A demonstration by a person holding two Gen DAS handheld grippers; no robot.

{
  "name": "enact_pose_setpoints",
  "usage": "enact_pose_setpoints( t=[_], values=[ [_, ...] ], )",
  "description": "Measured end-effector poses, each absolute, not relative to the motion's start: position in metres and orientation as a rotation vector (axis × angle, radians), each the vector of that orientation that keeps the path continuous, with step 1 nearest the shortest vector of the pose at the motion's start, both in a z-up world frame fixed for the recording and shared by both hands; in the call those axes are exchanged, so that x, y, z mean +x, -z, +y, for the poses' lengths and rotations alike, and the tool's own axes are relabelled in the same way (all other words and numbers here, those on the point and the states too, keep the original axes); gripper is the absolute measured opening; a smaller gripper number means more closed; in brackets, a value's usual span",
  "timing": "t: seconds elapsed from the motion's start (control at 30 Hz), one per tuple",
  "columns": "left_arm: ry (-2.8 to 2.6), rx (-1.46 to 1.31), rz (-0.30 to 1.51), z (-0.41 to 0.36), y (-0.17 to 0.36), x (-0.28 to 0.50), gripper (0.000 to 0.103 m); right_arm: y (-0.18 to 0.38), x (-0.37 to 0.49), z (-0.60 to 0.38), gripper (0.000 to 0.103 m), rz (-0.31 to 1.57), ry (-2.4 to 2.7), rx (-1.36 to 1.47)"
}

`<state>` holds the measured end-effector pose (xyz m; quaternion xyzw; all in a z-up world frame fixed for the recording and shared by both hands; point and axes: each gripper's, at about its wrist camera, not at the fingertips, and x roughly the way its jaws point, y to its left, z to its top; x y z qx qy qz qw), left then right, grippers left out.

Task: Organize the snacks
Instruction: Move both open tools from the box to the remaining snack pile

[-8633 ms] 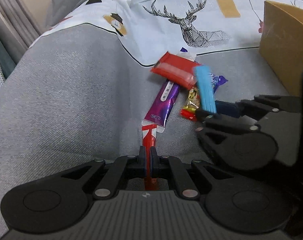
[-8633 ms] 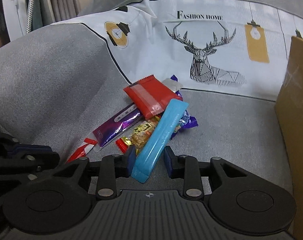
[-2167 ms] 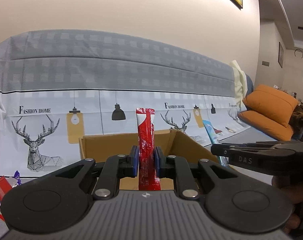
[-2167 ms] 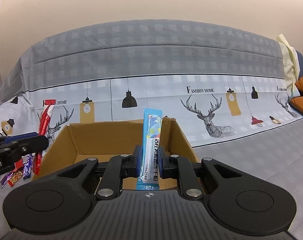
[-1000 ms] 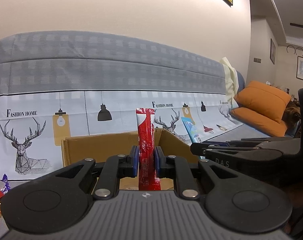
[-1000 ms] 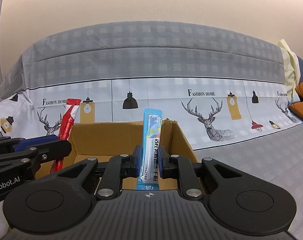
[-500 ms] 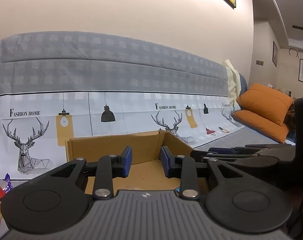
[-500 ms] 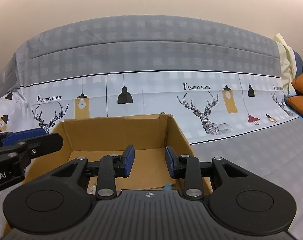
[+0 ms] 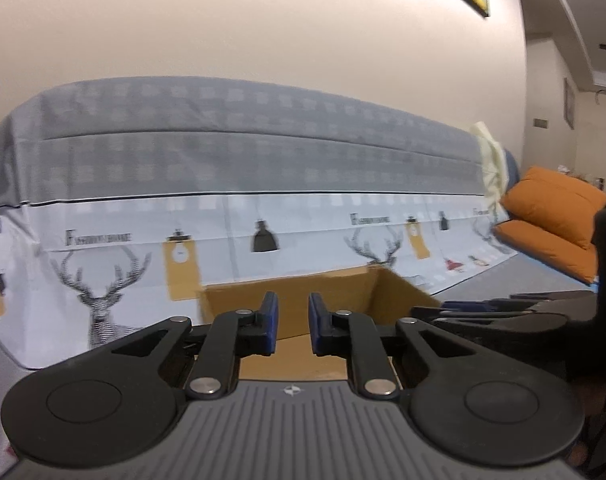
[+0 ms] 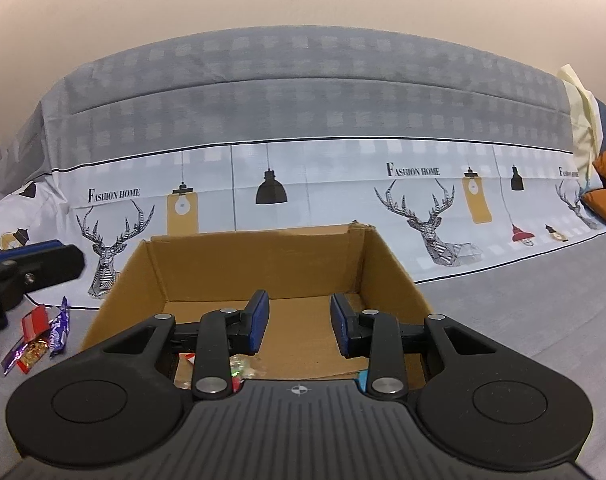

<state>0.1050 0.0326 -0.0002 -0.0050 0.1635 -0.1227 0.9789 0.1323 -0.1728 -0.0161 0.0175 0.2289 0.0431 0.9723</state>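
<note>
An open cardboard box [image 10: 387, 264] stands on the grey sofa seat; it also shows in the left wrist view [image 9: 403, 290]. My right gripper [image 10: 299, 326] is open and empty above the box's near side. My left gripper [image 9: 293, 326] is open and empty, also over the box. Snack wrappers [image 10: 239, 368] lie on the box floor, mostly hidden behind my right gripper. A small pile of loose snacks [image 10: 39, 338] in red, purple and gold wrappers lies on the seat left of the box. The left gripper's arm [image 10: 31, 270] shows at the left of the right wrist view.
A sofa back with a grey and white deer-print cover [image 10: 303, 120] rises behind the box. Orange cushions [image 9: 555, 220] lie at the far right. The right gripper [image 9: 503, 316] shows at the right of the left wrist view.
A second ago each gripper held a stick upright, red in the left and blue in the right. Both jaws have opened and the sticks have dropped out of sight into the box.
</note>
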Motion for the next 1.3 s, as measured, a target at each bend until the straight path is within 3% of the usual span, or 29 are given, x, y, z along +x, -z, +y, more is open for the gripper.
enact_pose_setpoints(
  t=[0.23, 0.47, 0.9, 1.3],
  values=[
    [0.123, -0.011, 0.389, 0.079, 0.002, 0.108, 0.017, 0.014, 0.129, -0.150, 0.036, 0.454, -0.124, 0.057],
    [-0.055, -0.054, 0.482, 0.141, 0.011, 0.119, 0.017, 0.007, 0.117, -0.113, 0.026, 0.400, -0.222, 0.067],
    [-0.258, -0.552, 0.671, 0.274, 0.045, 0.138, 0.017, 0.020, 0.086, 0.008, 0.026, 0.361, -0.526, -0.025],
    [-0.218, -0.582, 0.766, 0.281, 0.071, 0.167, 0.037, 0.077, 0.142, 0.086, 0.026, 0.541, -0.485, 0.030]
  ],
)
